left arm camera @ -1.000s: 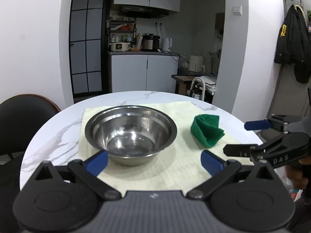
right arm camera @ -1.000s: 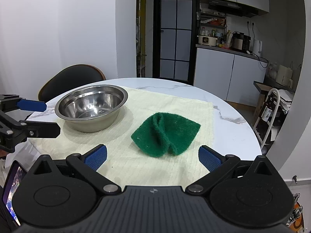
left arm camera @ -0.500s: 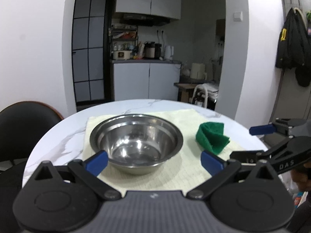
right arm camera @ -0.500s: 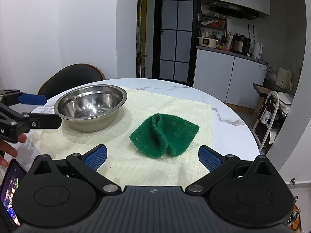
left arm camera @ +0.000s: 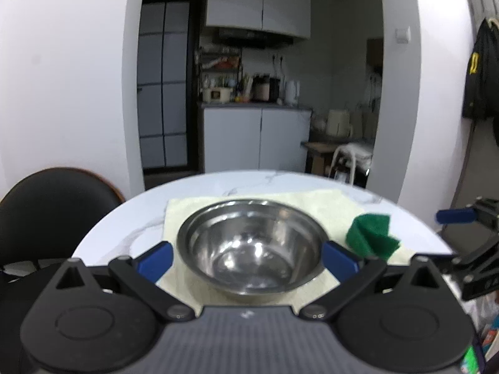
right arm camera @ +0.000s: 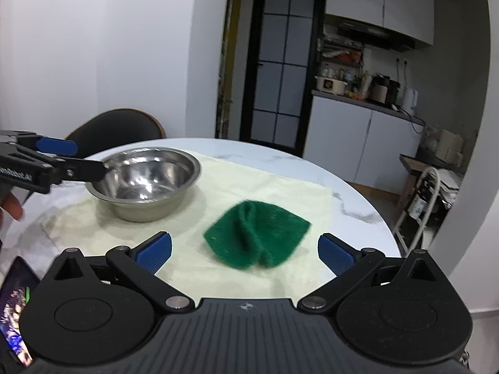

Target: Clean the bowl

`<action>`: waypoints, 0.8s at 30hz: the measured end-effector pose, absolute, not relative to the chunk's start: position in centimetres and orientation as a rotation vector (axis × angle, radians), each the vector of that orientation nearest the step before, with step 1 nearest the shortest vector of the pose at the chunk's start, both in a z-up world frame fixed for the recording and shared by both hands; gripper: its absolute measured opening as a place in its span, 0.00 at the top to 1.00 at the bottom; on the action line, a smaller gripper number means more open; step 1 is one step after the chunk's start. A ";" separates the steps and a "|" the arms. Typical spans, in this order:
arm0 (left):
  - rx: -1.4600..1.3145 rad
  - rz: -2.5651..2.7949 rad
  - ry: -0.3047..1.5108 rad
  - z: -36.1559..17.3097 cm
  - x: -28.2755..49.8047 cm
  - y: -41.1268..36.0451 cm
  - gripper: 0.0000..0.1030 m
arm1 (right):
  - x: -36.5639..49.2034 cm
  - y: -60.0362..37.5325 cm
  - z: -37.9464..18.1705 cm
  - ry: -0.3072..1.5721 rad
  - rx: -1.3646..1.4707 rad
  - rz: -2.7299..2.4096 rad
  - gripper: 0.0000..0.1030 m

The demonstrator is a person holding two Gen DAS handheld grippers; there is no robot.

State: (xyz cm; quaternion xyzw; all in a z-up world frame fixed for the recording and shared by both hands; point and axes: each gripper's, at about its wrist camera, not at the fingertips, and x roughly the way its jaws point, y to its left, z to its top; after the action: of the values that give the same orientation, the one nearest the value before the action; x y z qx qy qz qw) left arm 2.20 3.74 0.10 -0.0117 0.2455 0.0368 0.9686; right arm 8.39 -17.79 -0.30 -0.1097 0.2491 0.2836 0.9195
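Steel: one bowl (left arm camera: 251,246); one green cloth (right arm camera: 258,233).

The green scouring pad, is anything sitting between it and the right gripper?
Nothing visible. The folded green scouring pad lies on the cream cloth just ahead of the right gripper, whose jaws stand open. The steel bowl sits off to the left.

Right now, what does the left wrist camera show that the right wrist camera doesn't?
Only the left wrist view shows the dark jacket hanging on the right, and the right gripper from outside. Only the right wrist view shows a lit phone screen and the left gripper, open, beside the bowl rim. Both show the steel bowl, green cloth, cream mat, black chair.
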 end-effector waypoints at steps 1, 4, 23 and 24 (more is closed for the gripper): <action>-0.029 0.080 0.512 -0.1 2.3 4.1 0.00 | 8.4 -17.8 -0.2 0.514 -0.227 0.587 0.01; -0.047 0.086 0.551 -0.4 2.5 4.8 0.00 | 8.5 -17.5 0.3 0.508 -0.243 0.610 0.01; 0.057 0.017 0.632 0.8 7.5 7.0 0.00 | 12.0 -16.6 1.5 0.493 -0.342 0.745 0.14; 0.042 0.015 0.629 0.5 7.6 7.4 0.00 | 12.4 -16.7 1.3 0.489 -0.338 0.747 0.17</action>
State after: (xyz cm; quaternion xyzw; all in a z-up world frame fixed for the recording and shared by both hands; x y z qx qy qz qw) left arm 7.61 7.43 0.47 0.0205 0.3092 0.0073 0.9507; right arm 12.39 -16.68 1.29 -0.1624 0.2355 0.3595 0.8882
